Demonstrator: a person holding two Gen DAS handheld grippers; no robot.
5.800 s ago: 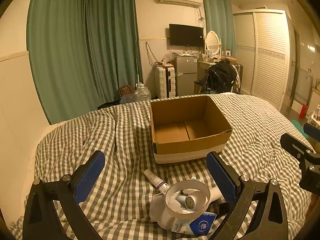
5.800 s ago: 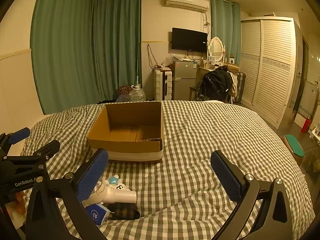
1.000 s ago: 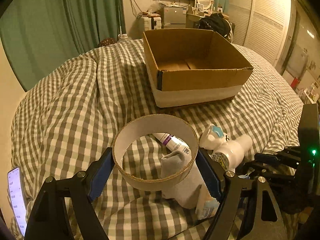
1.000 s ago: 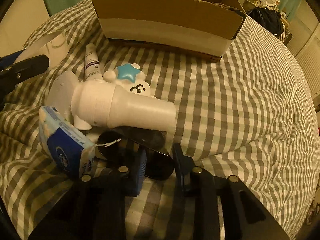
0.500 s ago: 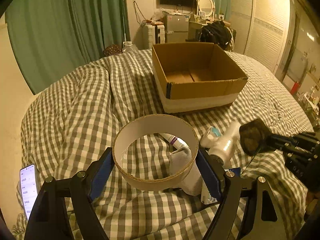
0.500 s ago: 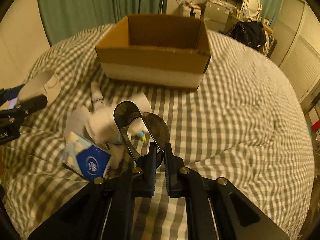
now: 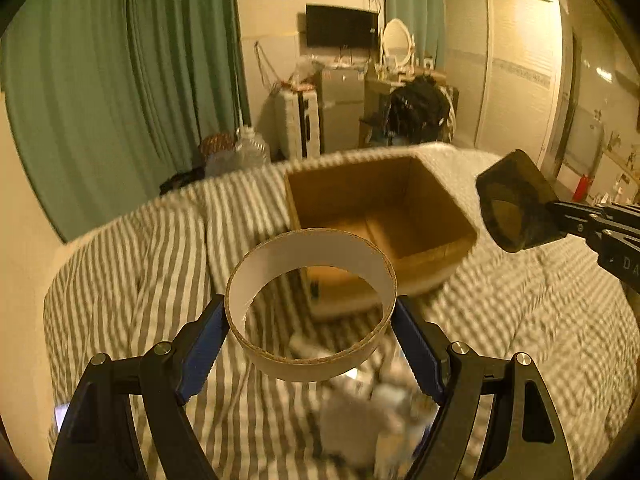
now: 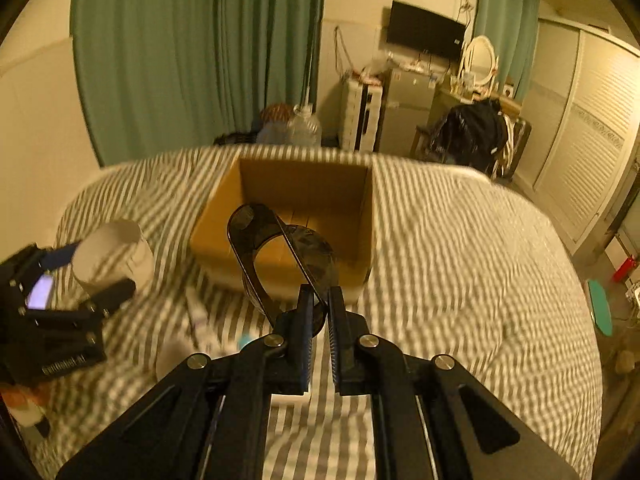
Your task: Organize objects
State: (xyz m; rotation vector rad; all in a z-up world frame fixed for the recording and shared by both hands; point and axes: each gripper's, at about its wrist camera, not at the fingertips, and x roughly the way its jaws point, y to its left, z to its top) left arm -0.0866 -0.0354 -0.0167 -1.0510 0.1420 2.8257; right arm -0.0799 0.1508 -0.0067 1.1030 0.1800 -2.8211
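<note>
Two objects are now off the bedding at once. A second ago the wide white cardboard ring (image 7: 311,304) sat low over the pile and the dark plastic sunglasses (image 8: 280,256) lay on the gingham cover; both have since been lifted clear. The left gripper (image 7: 311,340) clasps the ring across its outer wall, blue pads pressed on either side. The right gripper (image 8: 319,312) has its fingers clenched tight on one edge of the sunglasses, which stick up ahead of it. Beyond both, the open brown cardboard box (image 7: 400,208) sits on the grey-and-white checked bedspread (image 8: 460,280), apparently empty. The remaining small items (image 7: 360,420) stay blurred on the cover below. Judging by this, the pick-up is done and the carry to the box comes next, with neither load yet above its rim.
</note>
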